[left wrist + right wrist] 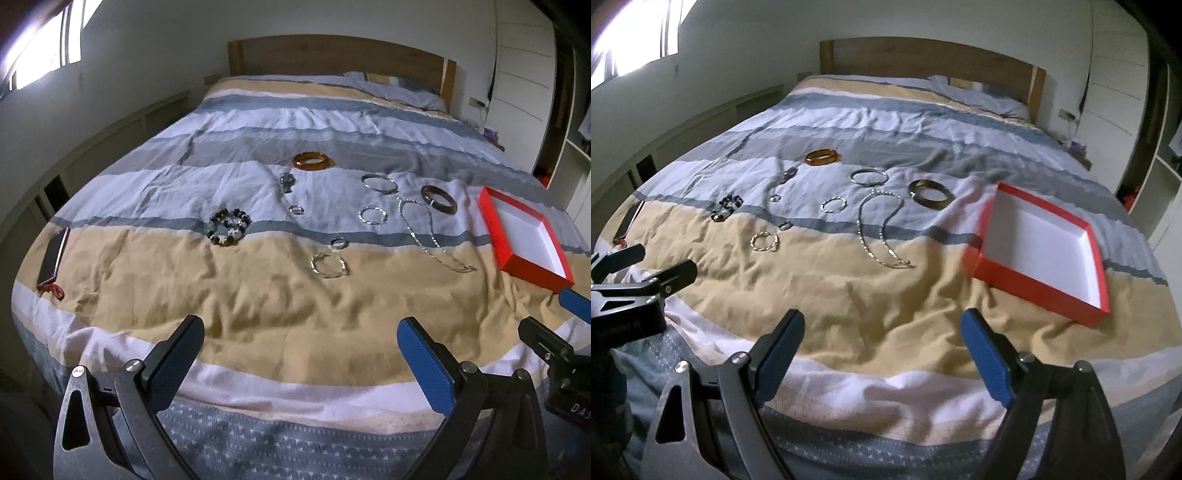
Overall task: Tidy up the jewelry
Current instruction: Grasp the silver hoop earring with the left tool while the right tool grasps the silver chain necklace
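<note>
Fingers (424, 369) of left gripper (295, 363) and right gripper (882, 356) spread wide, empty, poised over bed (886, 317) foot edge; bangles (930, 194) and chain (882, 232) scattered mid-bed, red box (1039, 286) open toward right edge, presumably for collecting.

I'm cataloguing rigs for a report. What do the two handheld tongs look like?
Both tongs, left and right, look alike: dark grey metal scissor arms with silver pivot bolts, one black textured pad and one blue pad. A black mount beside them bears white lettering, unreadable.
</note>
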Available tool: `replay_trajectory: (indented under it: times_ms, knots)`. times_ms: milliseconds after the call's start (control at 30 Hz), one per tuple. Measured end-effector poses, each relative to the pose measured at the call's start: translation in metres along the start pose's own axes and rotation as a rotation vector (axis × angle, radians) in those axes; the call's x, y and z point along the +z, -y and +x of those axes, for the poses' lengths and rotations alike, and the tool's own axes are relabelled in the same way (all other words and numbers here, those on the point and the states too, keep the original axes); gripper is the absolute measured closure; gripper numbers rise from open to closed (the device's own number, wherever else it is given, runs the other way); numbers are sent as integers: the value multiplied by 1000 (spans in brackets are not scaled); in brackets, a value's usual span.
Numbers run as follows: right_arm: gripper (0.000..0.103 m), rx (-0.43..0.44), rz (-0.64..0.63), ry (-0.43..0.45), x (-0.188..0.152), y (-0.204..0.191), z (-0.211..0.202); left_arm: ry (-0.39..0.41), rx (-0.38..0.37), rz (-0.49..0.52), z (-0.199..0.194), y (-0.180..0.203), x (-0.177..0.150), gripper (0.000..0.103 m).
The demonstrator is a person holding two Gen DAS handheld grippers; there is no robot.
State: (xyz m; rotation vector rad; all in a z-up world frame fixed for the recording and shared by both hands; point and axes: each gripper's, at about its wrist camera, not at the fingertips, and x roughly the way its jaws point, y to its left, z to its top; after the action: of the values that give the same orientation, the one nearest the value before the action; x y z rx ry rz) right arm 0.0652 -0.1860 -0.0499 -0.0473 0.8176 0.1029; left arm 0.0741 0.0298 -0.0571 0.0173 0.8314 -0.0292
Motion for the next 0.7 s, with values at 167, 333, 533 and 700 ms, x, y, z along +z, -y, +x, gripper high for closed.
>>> replay_trajectory:
  times_ms: [167,333,533,700]
  knots:
    - [18,59,28,-16,11,13,19,-29,-37,0,20,1,7,16]
    - [19,141,56,-43,32,25,48,-36,-86,15,41,7,18,19]
    - [19,217,37,-85,61,22,103,-60,-125,11,79,10,36,30]
    - [20,232,4,-140,74,14,150,-99,-132,-6,110,6,43,34]
